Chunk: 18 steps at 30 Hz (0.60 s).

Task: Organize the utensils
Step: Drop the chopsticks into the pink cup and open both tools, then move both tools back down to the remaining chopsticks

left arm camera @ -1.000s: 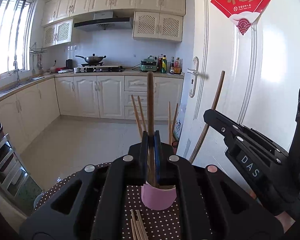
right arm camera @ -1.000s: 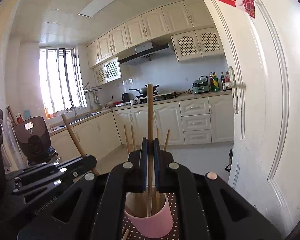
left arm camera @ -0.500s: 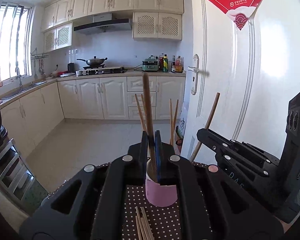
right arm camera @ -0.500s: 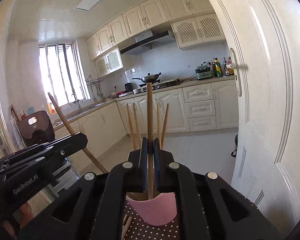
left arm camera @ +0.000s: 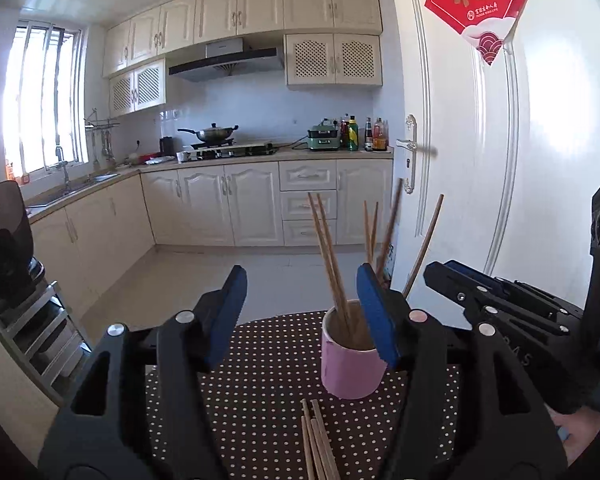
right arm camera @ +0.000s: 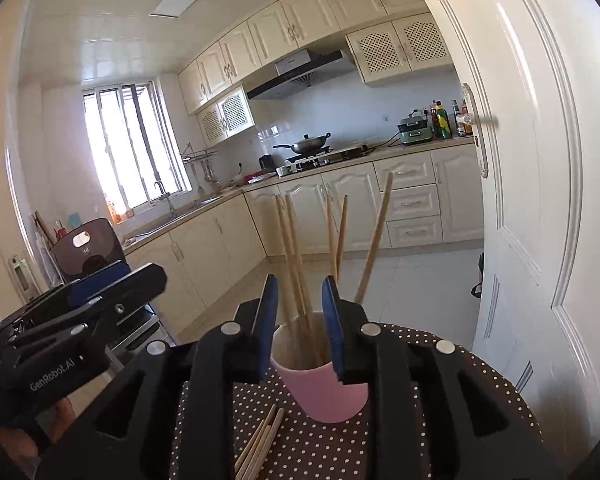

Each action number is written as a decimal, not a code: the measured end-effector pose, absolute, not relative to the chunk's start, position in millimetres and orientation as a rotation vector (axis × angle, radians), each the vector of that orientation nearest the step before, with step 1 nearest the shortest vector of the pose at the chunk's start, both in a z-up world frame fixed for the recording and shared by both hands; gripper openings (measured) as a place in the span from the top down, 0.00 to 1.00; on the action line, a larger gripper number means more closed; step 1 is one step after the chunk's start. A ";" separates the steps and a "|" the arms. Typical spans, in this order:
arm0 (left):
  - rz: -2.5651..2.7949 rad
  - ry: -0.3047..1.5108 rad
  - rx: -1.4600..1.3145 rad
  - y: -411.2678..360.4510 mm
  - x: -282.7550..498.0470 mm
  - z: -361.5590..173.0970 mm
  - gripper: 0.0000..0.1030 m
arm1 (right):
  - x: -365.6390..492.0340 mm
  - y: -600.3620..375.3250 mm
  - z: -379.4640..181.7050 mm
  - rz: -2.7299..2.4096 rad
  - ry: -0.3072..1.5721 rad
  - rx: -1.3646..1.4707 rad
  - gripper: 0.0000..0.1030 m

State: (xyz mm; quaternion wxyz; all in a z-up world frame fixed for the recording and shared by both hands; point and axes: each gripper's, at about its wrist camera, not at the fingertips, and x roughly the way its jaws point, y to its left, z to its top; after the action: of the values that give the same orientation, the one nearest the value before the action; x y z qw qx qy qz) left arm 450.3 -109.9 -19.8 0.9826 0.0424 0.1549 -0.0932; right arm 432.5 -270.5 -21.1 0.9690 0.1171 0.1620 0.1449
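A pink cup (left arm camera: 352, 372) (right arm camera: 324, 392) stands on the brown dotted tablecloth (left arm camera: 260, 380) with several wooden chopsticks (left arm camera: 330, 256) (right arm camera: 294, 256) leaning in it. My left gripper (left arm camera: 300, 316) hangs just short of the cup, its jaws opening wide with nothing pressed between them. One blurred chopstick (left arm camera: 390, 224) tilts in the cup past the right pad. My right gripper (right arm camera: 300, 312) sits close over the cup's near rim, jaws opening, and the chopsticks show in the gap without touching the pads. Several loose chopsticks (left arm camera: 316, 444) (right arm camera: 260, 440) lie on the cloth in front of the cup.
A white door (left arm camera: 480, 160) stands open close on the right of the round table. In the left wrist view the right gripper (left arm camera: 500, 308) is beside the cup; in the right wrist view the left gripper (right arm camera: 100, 300) is at the left. A metal rack (left arm camera: 32, 320) stands left.
Each gripper was shut on one upright chopstick over the cup. Both jaws have parted, the left far wider, and the two chopsticks now lean in the cup. The left gripper has shifted left.
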 end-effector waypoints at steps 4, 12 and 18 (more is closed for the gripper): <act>-0.106 0.193 0.085 -90.4 411.9 -13.3 0.36 | 408.9 -264.8 -15.9 0.324 0.313 0.222 0.78; -0.052 0.078 0.098 -64.2 350.6 0.5 0.33 | 362.9 -239.2 -3.9 0.367 0.292 0.162 0.76; -0.058 0.071 0.096 -52.1 324.9 7.0 0.32 | 339.4 -217.8 6.1 0.392 0.281 0.098 0.74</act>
State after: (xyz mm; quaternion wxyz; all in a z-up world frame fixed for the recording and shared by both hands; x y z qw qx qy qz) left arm 324.9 -52.1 7.0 0.9978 0.0478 0.0355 -0.0289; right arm 339.4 -217.8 6.1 0.9699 0.0486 0.1391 0.1939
